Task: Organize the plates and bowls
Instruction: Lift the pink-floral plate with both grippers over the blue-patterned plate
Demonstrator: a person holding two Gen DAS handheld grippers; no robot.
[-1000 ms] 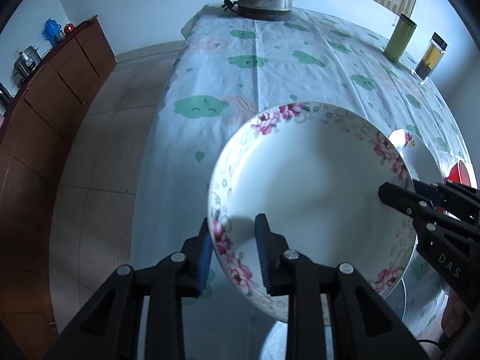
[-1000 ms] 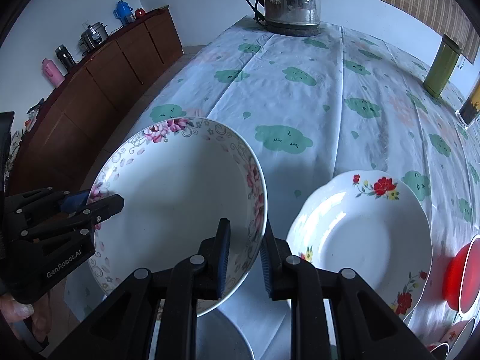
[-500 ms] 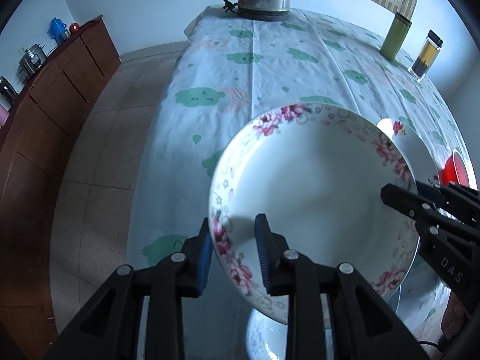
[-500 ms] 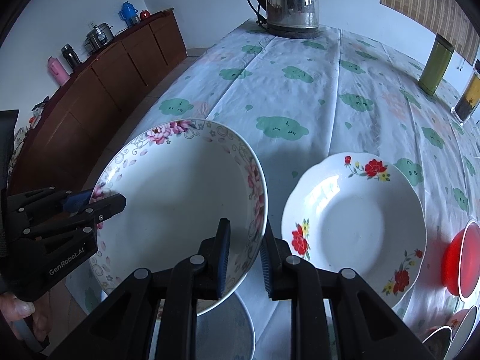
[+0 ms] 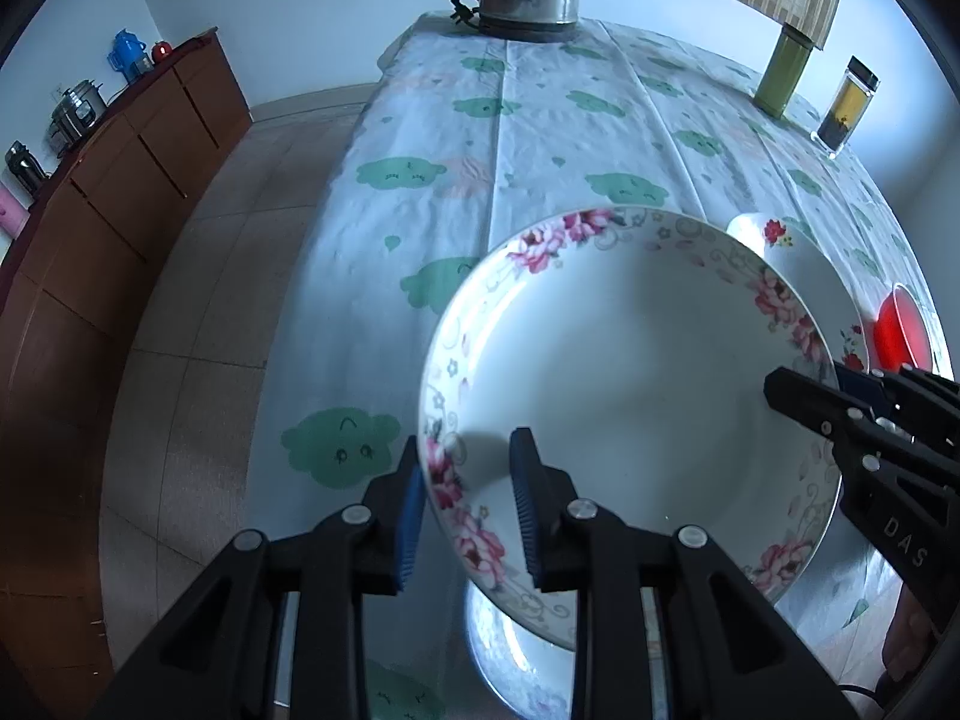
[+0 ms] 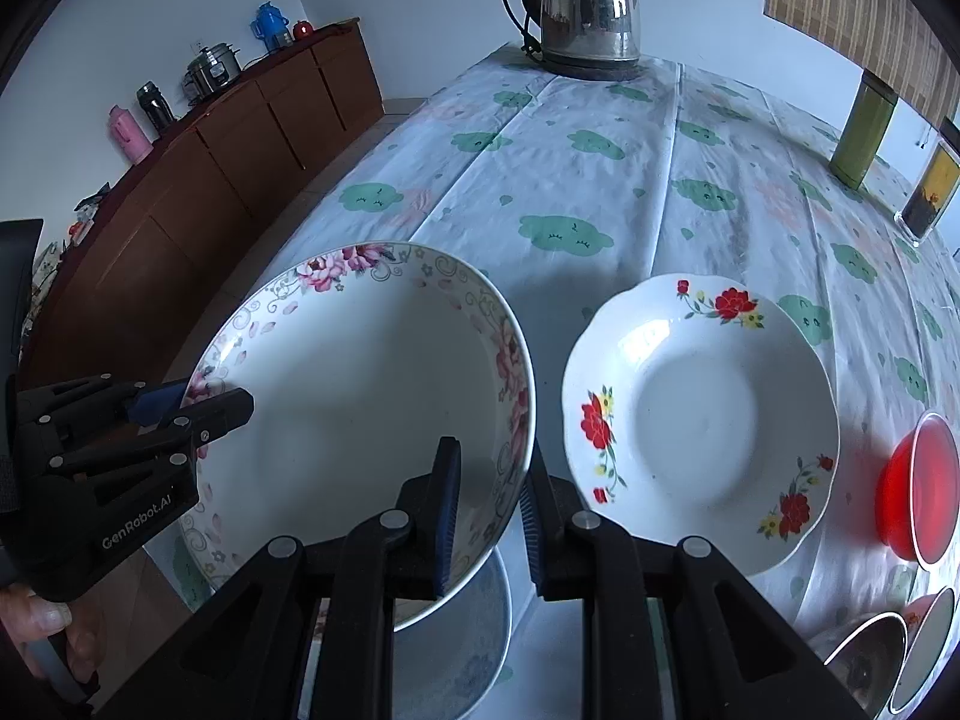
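A white plate with a pink flower rim (image 5: 636, 384) (image 6: 354, 396) is held above the table by both grippers. My left gripper (image 5: 465, 504) is shut on its left rim; it shows in the right wrist view (image 6: 198, 405). My right gripper (image 6: 487, 510) is shut on its right rim; it shows in the left wrist view (image 5: 840, 387). A white plate with red flowers (image 6: 702, 420) (image 5: 804, 264) lies on the table to the right. A pale plate (image 6: 456, 642) (image 5: 516, 648) lies under the held one. A red bowl (image 6: 918, 492) (image 5: 903, 333) sits far right.
A steel kettle (image 6: 585, 9) stands at the table's far end. A green can (image 6: 861, 132) and a dark jar (image 6: 933, 192) stand at the far right. Small bowls (image 6: 894, 654) sit at the near right. A brown sideboard (image 6: 180, 192) runs along the left wall.
Both grippers have drawn back towards the table's near edge with the pink-rimmed plate. The red-flowered plate now shows further clear of it.
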